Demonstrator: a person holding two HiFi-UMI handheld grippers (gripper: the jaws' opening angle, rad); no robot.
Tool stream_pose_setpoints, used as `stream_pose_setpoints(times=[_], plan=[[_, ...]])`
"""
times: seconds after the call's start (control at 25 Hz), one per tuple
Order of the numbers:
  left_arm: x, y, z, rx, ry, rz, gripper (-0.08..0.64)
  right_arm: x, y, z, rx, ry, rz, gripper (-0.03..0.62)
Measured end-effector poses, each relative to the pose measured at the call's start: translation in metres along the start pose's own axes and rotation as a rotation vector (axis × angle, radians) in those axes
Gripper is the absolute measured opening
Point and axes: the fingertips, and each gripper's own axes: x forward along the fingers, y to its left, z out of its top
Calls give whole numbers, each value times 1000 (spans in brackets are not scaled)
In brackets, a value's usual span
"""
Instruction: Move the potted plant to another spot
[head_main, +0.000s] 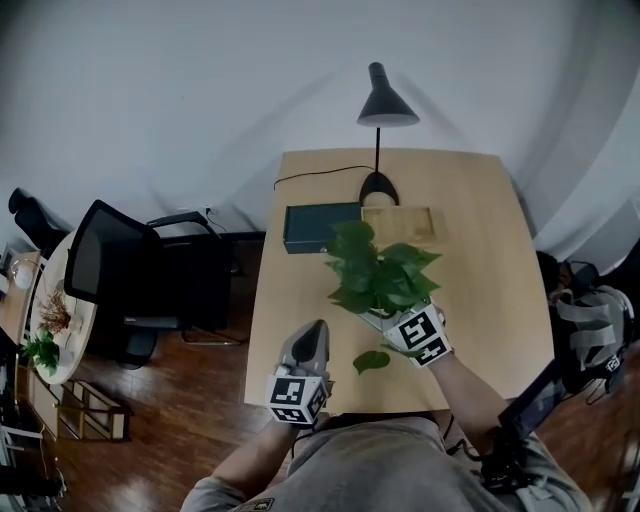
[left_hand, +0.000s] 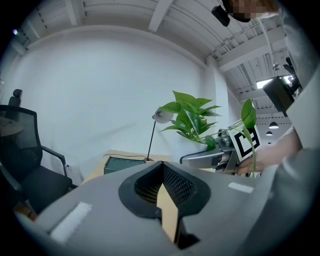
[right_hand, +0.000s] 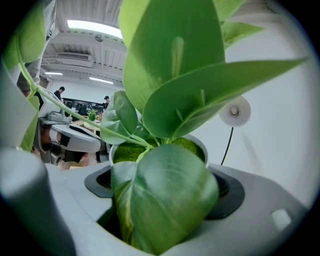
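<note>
The white pot (right_hand: 202, 146) holds green moss (right_hand: 127, 152) and a leafy plant (head_main: 380, 272). It is over the near middle of the bench (head_main: 480, 250), in front of a dark box (head_main: 320, 227) and a lamp (head_main: 385, 100). The right hand-held gripper (head_main: 388, 318) is spread wide, its jaws clamped on the pot's sides. The left hand-held gripper (head_main: 312, 338) is empty with its jaws together, near the pot but apart from it. A big leaf (right_hand: 160, 200) hides the pot's front — whether its base touches the bench cannot be told.

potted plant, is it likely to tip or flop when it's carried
Likely top-heavy: the leaves spread wider than the small white pot, so a push up high could tip it. The leaves look floppy; one droops across the jaws. The pot itself seems rigid.
</note>
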Motion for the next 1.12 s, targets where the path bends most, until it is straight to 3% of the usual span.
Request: stream_pose_setpoints(times=[0.32, 0.68, 1.12], plan=[[-25, 36, -4, -20, 16, 12, -6, 24, 42, 14, -11, 12, 27, 477], [-18, 28, 2, -10, 0, 50, -6, 34, 41, 16, -26, -10, 85, 477], [-34, 60, -6, -19, 24, 171, -6, 70, 66, 11, -10, -12, 190, 477]])
